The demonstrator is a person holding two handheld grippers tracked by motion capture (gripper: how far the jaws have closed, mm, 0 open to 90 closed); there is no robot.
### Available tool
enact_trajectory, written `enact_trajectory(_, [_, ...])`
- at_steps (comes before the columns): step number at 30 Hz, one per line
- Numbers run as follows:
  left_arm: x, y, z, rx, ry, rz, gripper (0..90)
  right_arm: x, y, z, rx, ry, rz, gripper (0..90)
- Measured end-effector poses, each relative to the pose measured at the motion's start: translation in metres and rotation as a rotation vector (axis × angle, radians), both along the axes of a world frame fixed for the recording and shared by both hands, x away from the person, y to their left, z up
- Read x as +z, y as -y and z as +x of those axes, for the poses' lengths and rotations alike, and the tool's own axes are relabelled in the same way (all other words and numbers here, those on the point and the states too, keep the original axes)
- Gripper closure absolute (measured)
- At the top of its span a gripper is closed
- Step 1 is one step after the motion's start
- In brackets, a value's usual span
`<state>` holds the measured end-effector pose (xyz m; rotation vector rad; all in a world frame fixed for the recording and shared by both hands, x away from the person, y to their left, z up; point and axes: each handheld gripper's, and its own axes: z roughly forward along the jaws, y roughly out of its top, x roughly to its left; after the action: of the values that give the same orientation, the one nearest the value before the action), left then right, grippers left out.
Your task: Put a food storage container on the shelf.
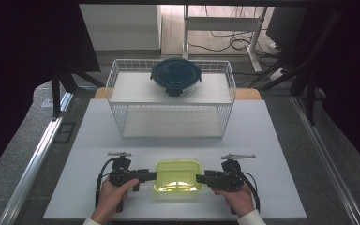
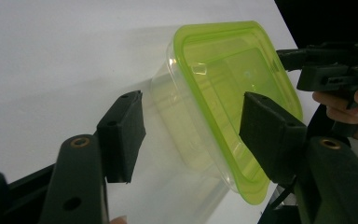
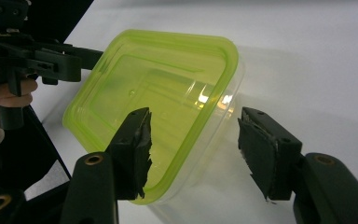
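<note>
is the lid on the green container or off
On. The green lid sits flat across the clear container, its rim wrapping the top edge all round in both gripper views.

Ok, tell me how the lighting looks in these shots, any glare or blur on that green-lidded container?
High view: the container glows bright and slightly washed out at its lid, with dark surroundings beyond the white table. Right gripper view: a bright glare spot sits on the lid near its far edge, and the jaws look sharp. Left gripper view: the clear wall casts a soft shadow; the near jaws are slightly soft.
</note>
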<state>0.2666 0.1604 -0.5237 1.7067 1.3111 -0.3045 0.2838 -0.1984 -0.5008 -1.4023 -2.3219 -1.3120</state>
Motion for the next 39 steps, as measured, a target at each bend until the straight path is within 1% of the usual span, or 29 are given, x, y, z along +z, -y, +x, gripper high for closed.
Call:
enact_trajectory(3, [-0.002, 0.001, 0.000, 0.004, -0.005, -0.009, 41.7, -0.002, -0.001, 0.001, -0.005, -0.014, 0.005, 45.4])
enact_trajectory(4, [-0.003, 0.002, 0.000, 0.016, -0.009, -0.017, 43.1, -0.003, -0.001, 0.001, -0.006, -0.019, 0.006, 46.2])
enact_trajectory(5, [-0.003, 0.002, 0.000, 0.008, -0.012, -0.018, 43.9, -0.003, -0.001, 0.001, -0.007, -0.026, 0.008, 46.7])
enact_trajectory(7, [-0.004, 0.003, 0.000, 0.008, -0.012, -0.020, 45.0, -0.004, -0.001, 0.001, -0.008, -0.031, 0.009, 47.4])
enact_trajectory(8, [-0.005, 0.004, 0.000, 0.007, -0.020, -0.038, 46.1, -0.005, -0.002, 0.001, -0.007, -0.035, 0.008, 48.3])
enact_trajectory(9, [-0.005, 0.004, 0.000, 0.002, -0.028, -0.046, 47.3, -0.005, -0.002, 0.001, -0.005, -0.036, 0.009, 49.4])
enact_trajectory(11, [-0.007, 0.005, 0.000, -0.006, -0.038, -0.044, 49.5, -0.006, -0.003, 0.001, 0.001, -0.046, 0.017, 52.0])
enact_trajectory(13, [-0.007, 0.006, 0.000, -0.015, -0.043, -0.046, 54.1, -0.007, -0.003, 0.001, 0.007, -0.064, 0.029, 56.0])
enact_trajectory(14, [-0.009, 0.007, 0.000, -0.032, -0.048, -0.060, 56.2, -0.008, -0.002, 0.002, 0.009, -0.073, 0.040, 58.0])
enact_trajectory(15, [-0.009, 0.007, 0.000, -0.032, -0.048, -0.060, 60.4, -0.008, -0.002, 0.002, 0.009, -0.073, 0.040, 58.0])
enact_trajectory(16, [-0.008, 0.010, -0.001, -0.039, -0.046, -0.058, 64.4, -0.010, -0.002, 0.002, 0.020, -0.106, 0.059, 62.5])
enact_trajectory(17, [-0.007, 0.010, -0.003, -0.033, -0.037, -0.041, 67.6, -0.011, -0.003, 0.001, 0.016, -0.116, 0.055, 64.3])
enact_trajectory(18, [-0.006, 0.010, -0.003, -0.025, -0.039, -0.038, 69.9, -0.011, -0.003, 0.000, 0.014, -0.114, 0.040, 66.4])
enact_trajectory(19, [-0.006, 0.010, -0.003, -0.020, -0.041, -0.047, 71.8, -0.010, -0.003, -0.001, 0.013, -0.111, 0.038, 68.0])
enact_trajectory(21, [-0.005, 0.008, -0.005, -0.011, -0.037, -0.067, 74.8, -0.008, -0.002, -0.002, 0.007, -0.119, 0.048, 70.6])
enact_trajectory(24, [-0.002, 0.008, -0.007, -0.023, -0.032, -0.069, 76.6, -0.005, 0.000, -0.004, 0.007, -0.111, 0.055, 73.5])
enact_trajectory(29, [0.002, 0.009, -0.009, -0.036, -0.016, -0.069, 78.4, -0.001, 0.003, -0.007, 0.004, -0.082, 0.051, 77.2])
enact_trajectory(32, [0.009, 0.008, -0.013, -0.038, 0.008, -0.075, 78.4, 0.003, 0.003, -0.008, 0.009, -0.064, 0.058, 77.4])
enact_trajectory(37, [0.018, 0.006, -0.016, -0.044, 0.029, -0.084, 78.4, 0.011, 0.003, -0.011, 0.020, -0.034, 0.073, 77.4])
enact_trajectory(39, [0.021, 0.005, -0.017, -0.045, 0.042, -0.084, 78.4, 0.014, 0.004, -0.012, 0.026, -0.020, 0.072, 77.3])
